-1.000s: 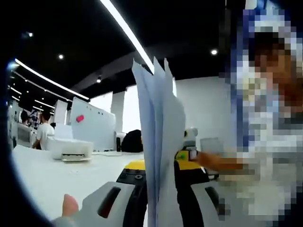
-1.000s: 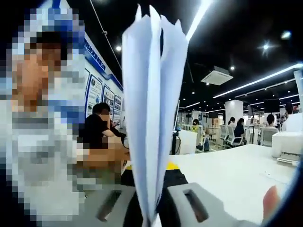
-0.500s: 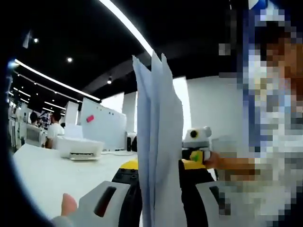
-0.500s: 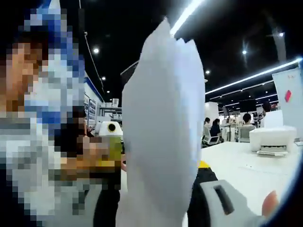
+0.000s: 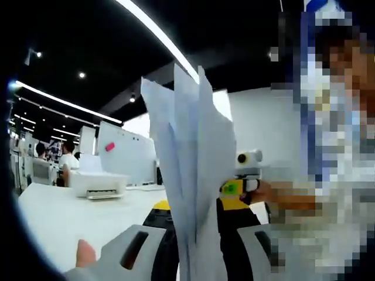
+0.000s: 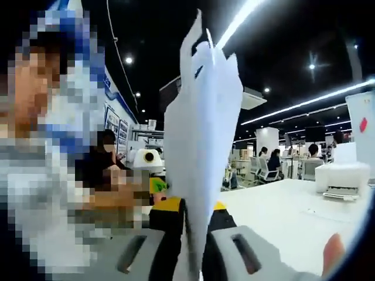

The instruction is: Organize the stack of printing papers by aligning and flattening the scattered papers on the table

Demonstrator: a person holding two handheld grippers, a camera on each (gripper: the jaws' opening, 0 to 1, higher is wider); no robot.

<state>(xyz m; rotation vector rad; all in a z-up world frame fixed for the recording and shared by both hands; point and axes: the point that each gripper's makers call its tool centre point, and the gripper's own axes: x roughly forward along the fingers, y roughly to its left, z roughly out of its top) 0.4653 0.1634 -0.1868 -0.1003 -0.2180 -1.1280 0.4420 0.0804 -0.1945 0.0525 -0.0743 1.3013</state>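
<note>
both tongs, left (image 5: pixel 190 260) and right (image 6: pixel 193 263), pinch the papers (image 5: pixel 190 170) upright toward 12 o'clock, probably to square the edges above the table (image 6: pixel 293 216).

White papers (image 5: pixel 193 175), white table (image 5: pixel 53 216)

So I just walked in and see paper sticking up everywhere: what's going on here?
A person holds a gripper in each hand, and both are clamped on the same stack of printing papers, held upright on edge above the white table. The left gripper and the right gripper face each other from opposite sides of the stack. The sheets fan apart at their top edges, so they are not yet aligned or laid flat. A white printer sits further back on the table.
</note>
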